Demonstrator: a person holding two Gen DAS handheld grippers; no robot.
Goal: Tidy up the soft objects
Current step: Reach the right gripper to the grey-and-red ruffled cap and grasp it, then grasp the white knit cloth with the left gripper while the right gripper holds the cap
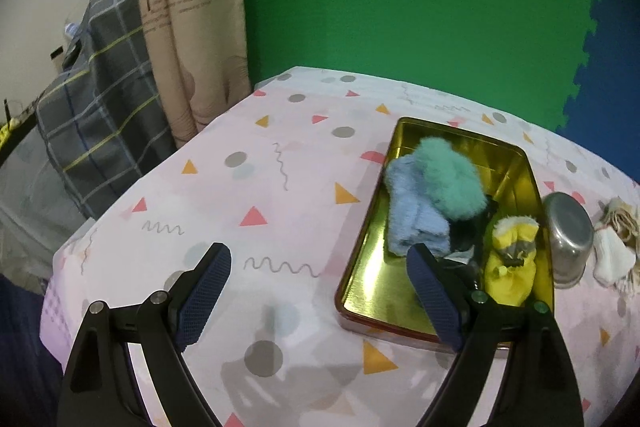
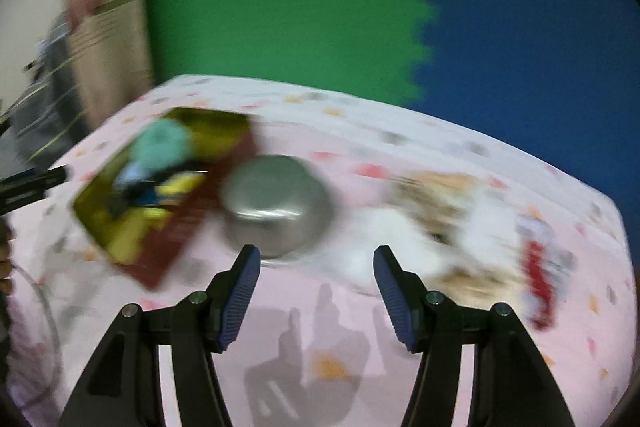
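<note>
In the gold tin (image 1: pixel 516 163), mint pompom (image 1: pixel 448 179), blue sock (image 1: pixel 412 223), yellow bootie (image 1: pixel 510 267)

Soft items (image 1: pixel 436 183) lie in the tin (image 1: pixel 360 291), left of the bowl (image 1: pixel 568 231).

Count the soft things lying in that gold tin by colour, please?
In the gold tin:
Blue fluffy piece: 1
Mint-green fluffy piece: 1
Yellow piece: 1
Dark piece, partly hidden: 1
Total: 4
</note>
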